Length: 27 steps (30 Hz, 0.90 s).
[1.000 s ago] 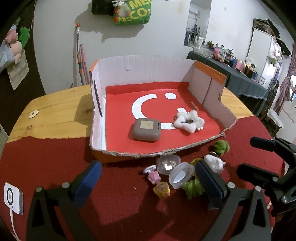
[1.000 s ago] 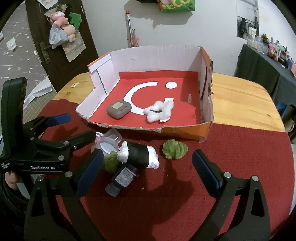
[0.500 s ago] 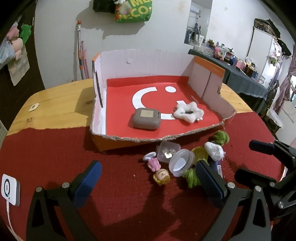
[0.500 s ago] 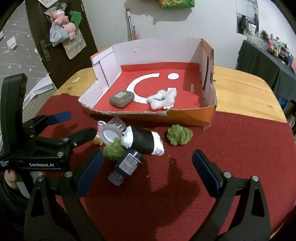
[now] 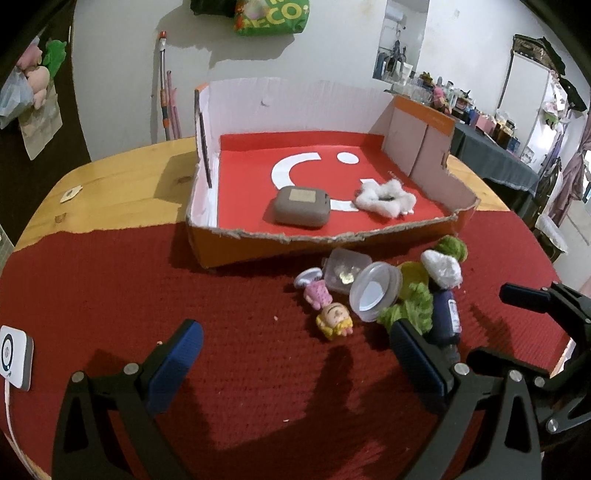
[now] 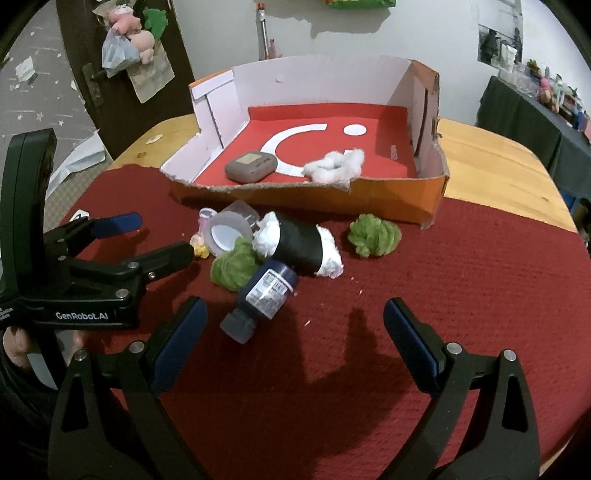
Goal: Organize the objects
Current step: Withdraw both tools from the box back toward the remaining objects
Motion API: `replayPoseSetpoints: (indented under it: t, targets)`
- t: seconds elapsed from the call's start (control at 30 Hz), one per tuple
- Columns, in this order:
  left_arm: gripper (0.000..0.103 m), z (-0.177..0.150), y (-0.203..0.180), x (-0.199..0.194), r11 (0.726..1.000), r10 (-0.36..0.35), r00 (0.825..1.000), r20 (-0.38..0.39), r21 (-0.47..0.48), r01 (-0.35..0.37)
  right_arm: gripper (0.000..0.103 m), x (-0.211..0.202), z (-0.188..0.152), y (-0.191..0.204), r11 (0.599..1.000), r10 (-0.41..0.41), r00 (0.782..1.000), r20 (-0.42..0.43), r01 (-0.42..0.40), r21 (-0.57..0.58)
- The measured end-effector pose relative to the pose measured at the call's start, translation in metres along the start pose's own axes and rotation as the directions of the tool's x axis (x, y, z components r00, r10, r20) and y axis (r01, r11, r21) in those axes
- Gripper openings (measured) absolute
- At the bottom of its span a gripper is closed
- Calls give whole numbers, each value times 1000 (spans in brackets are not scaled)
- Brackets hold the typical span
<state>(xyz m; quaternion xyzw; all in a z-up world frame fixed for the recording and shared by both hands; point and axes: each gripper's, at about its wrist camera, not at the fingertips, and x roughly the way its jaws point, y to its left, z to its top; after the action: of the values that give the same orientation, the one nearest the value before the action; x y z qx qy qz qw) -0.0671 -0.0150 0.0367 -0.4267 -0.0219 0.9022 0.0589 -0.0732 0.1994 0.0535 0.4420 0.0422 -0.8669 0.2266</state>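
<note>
A cardboard box (image 5: 236, 254) with a red floor holds a grey case (image 5: 301, 206) and a white fluffy wad (image 5: 384, 196); the box also shows in the right wrist view (image 6: 399, 192). In front of it lies a pile: a clear round lid (image 5: 373, 291), a small clear tub (image 5: 345, 269), two small dolls (image 5: 332, 321), green fluffy balls (image 6: 375, 234), a black roll with white ends (image 6: 299, 249), a dark blue bottle (image 6: 264, 295). My left gripper (image 5: 295, 354) is open and empty, short of the dolls. My right gripper (image 6: 293, 328) is open, just behind the bottle.
A red cloth (image 5: 110, 295) covers the near half of the wooden table (image 5: 122, 177). A small white device (image 5: 13, 354) lies at the cloth's left edge. A dark door with hanging toys (image 6: 129, 33) and a cluttered side table (image 5: 495, 155) stand beyond.
Both grippers have pulled back and risen a little, so the box and pile look farther off. Both stay open. No object has moved.
</note>
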Motion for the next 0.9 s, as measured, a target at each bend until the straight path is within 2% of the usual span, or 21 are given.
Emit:
replayPoseSetpoints:
  t: [0.4, 0.63, 0.9]
  targets:
    - [103, -4, 1, 11, 999, 42, 999, -16, 6, -42, 98, 12, -9, 7, 998, -56, 998, -16, 55, -44]
    - [103, -4, 1, 18, 998, 54, 998, -31, 17, -53, 98, 17, -10, 4, 998, -49, 998, -26, 48, -34]
    - [103, 0, 7, 20, 998, 58, 998, -30, -9, -58, 98, 12, -7, -12, 995, -102, 995, -2, 102, 7]
